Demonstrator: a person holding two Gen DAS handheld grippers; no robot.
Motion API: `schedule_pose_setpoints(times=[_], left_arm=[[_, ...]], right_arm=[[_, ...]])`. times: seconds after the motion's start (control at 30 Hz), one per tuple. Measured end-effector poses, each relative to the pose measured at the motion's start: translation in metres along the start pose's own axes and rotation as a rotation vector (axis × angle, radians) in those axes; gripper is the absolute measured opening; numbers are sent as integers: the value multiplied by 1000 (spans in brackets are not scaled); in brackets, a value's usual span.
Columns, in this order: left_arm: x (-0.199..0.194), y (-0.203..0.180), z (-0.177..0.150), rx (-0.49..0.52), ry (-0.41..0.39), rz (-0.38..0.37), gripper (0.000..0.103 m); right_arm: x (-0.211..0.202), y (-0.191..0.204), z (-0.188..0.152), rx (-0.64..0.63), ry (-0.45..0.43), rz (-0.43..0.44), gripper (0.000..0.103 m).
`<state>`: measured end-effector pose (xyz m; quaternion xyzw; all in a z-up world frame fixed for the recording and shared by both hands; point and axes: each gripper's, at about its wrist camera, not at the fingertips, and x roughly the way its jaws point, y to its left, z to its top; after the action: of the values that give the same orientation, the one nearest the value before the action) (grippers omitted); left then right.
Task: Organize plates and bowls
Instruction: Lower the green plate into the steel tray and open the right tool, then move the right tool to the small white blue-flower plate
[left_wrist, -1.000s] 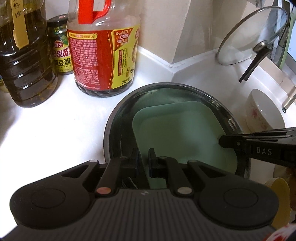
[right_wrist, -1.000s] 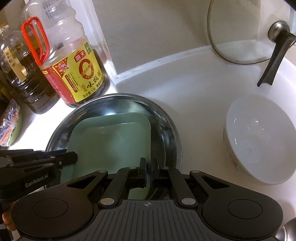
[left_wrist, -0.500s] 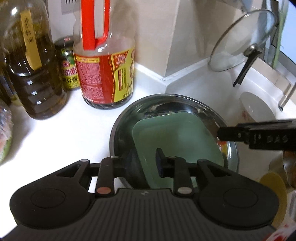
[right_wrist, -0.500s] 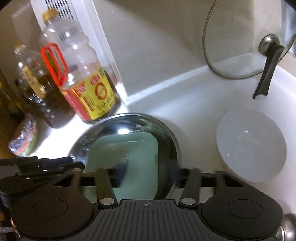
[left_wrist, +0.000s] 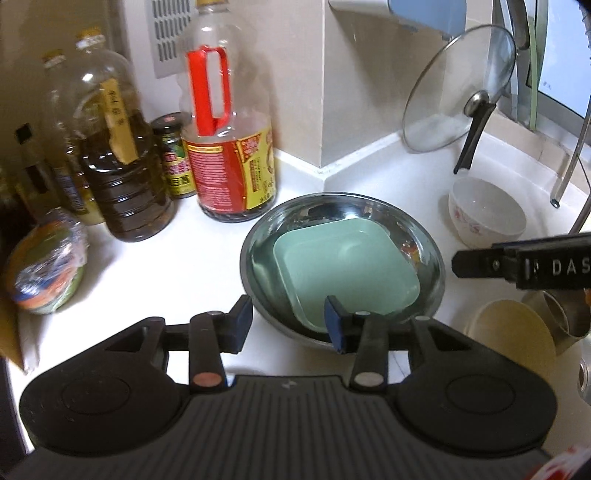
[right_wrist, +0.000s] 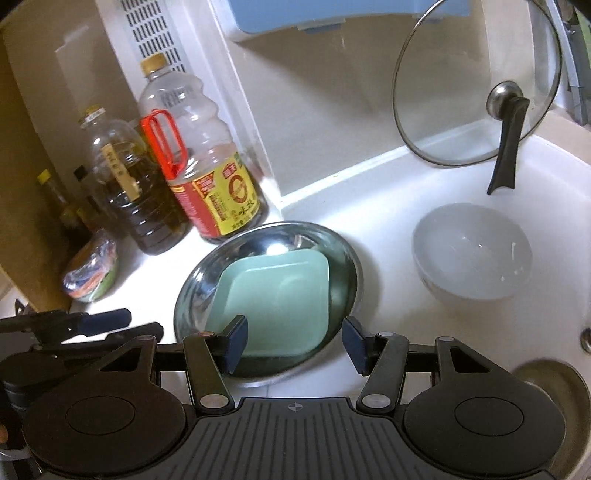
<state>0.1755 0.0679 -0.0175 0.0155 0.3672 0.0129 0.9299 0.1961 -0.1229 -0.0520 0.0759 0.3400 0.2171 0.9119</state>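
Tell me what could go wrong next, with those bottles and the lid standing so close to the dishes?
1. The green square plate lies loose and off-centre in the steel round plate; lifting the steel one may let it slide.
2. The soy sauce bottle stands right at the steel rim; a sideways nudge might tip it.
3. The glass lid leans upright just behind the white bowl; a careless reach for the bowl could knock it down.

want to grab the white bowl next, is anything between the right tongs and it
Nothing visible does. The right tongs are open over the steel plate's near rim, and only bare white counter separates them from the white bowl.
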Motion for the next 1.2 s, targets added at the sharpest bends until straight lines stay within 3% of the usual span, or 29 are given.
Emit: schedule_pose_setpoints(times=[0.3, 0.6, 1.2], left_arm=[[-40, -12, -26, -52, -14, 33, 40], [-69, -20, -58, -119, 20, 84, 40], [-100, -7, -104, -244, 74, 179, 40]], right_arm=[[-32, -1, -29, -26, 22, 56, 57], [-52, 0, -53, -61, 56, 115, 57], [-46, 28, -85, -159, 139, 186, 57]])
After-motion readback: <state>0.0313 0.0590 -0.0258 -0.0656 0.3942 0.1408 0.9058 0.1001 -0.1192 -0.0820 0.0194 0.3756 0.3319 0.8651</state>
